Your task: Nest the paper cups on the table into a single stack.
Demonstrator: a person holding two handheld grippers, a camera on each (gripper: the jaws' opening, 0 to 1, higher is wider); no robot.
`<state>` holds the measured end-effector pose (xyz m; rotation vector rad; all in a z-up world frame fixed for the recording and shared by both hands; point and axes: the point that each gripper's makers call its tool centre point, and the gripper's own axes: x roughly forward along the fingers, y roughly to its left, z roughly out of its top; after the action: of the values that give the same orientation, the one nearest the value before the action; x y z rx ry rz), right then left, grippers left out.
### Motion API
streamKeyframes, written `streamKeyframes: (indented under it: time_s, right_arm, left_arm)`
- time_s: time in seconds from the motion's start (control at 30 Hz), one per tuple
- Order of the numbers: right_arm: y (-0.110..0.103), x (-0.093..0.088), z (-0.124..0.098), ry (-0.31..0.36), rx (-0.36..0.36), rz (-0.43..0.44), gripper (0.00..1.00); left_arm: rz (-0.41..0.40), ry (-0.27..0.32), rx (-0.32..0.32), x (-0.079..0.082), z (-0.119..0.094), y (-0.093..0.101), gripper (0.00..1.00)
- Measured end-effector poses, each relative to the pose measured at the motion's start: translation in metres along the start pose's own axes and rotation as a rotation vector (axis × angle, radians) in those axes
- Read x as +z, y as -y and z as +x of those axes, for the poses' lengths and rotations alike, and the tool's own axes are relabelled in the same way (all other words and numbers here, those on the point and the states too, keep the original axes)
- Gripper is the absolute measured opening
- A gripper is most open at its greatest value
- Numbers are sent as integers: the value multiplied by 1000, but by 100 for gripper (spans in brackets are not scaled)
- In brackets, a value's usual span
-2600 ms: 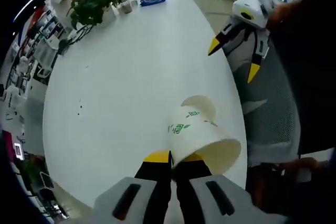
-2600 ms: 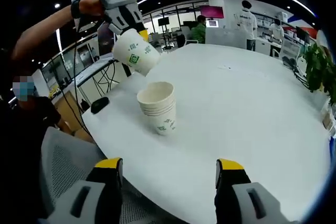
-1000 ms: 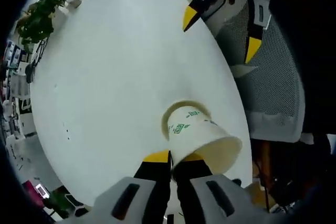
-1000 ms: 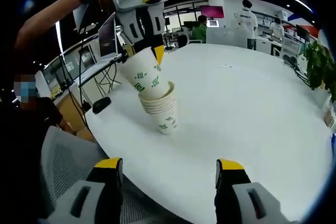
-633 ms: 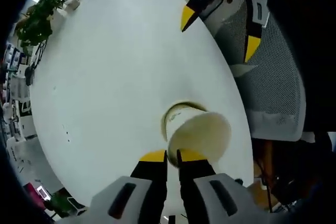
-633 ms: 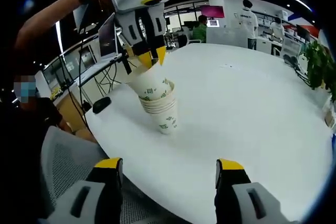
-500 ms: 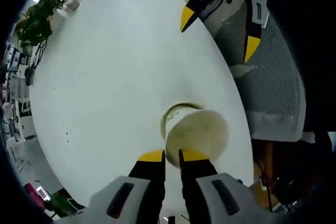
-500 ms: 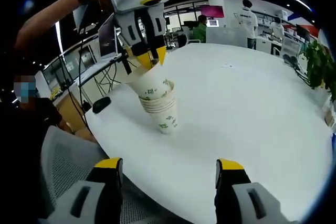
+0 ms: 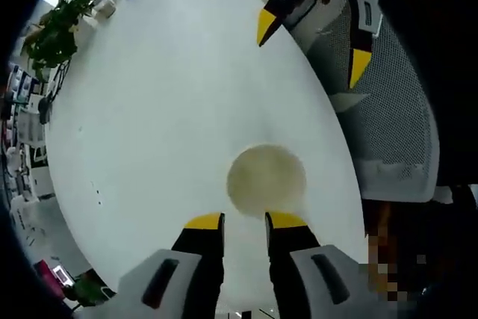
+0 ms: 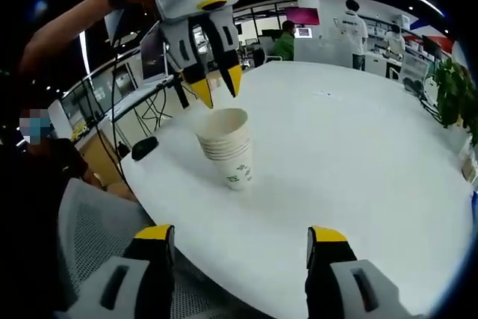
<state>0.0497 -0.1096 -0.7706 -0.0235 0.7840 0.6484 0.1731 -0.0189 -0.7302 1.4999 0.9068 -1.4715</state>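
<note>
Since half a second ago our left tool (image 10: 213, 86) has let go and parted above the white paper cup stack (image 10: 226, 147) near the white worktop (image 10: 358, 155) edge — we lift straight up; right tool (image 10: 237, 238) gapes empty.

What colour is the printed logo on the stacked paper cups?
Green, on white cups; the stack of paper cups shows it best in the right gripper view.

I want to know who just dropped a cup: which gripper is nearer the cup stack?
Left. The left gripper hangs open just above the cup stack, its tips by the rim. The right gripper sits open farther back at the table edge.
</note>
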Motion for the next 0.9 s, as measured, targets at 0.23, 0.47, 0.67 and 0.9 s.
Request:
streamKeyframes:
  time_s: [0.23, 0.47, 0.67, 0.9]
  right_arm:
    - [0, 1, 3, -3, 4, -5, 72]
    - [1, 3, 6, -9, 11, -21, 72]
    - [1, 12, 11, -4, 20, -40, 72]
    - [4, 21, 18, 2, 31, -57, 72]
  left_arm:
    - [-19, 39, 23, 2, -4, 1, 30]
    - [-111, 167, 48, 8, -13, 3, 44]
    - [-226, 266, 91, 4, -14, 4, 55]
    - [-398, 425, 107, -5, -14, 12, 61]
